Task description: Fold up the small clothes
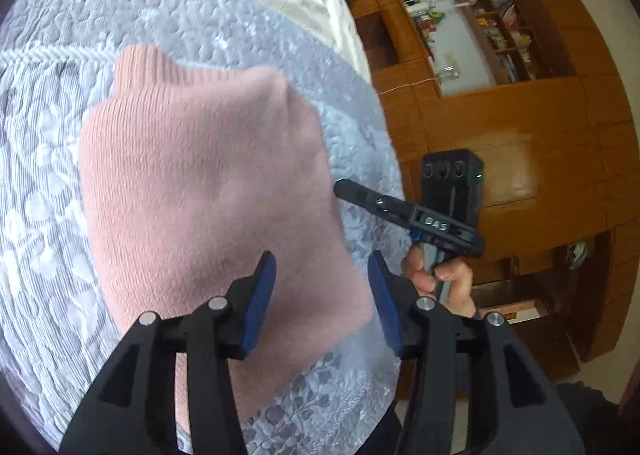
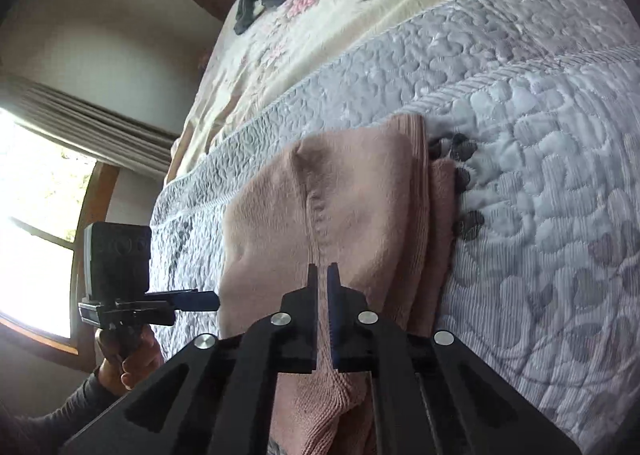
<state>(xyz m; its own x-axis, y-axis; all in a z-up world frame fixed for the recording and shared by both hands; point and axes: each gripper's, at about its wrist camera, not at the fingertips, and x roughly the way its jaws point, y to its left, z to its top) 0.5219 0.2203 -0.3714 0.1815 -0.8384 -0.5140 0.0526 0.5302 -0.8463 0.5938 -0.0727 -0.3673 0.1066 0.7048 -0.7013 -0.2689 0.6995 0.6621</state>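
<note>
Left tongs (image 1: 322,295) released (right tongs (image 2: 323,287) clenched, empty) above folded pink sweater (image 1: 208,191), collar end farthest away.

Blown-out window (image 2: 28,215) glare, soft daylight, fisheye-warped edges

Right gripper (image 2: 323,275) jaws nearly closed, prob. empty, over folded pink sweater (image 2: 320,207) on quilt (image 2: 540,215)

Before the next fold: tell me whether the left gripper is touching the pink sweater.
Cannot tell. In the left wrist view the left gripper is open over the pink sweater, nothing pinched; neither view shows clear contact or a gap.
</note>
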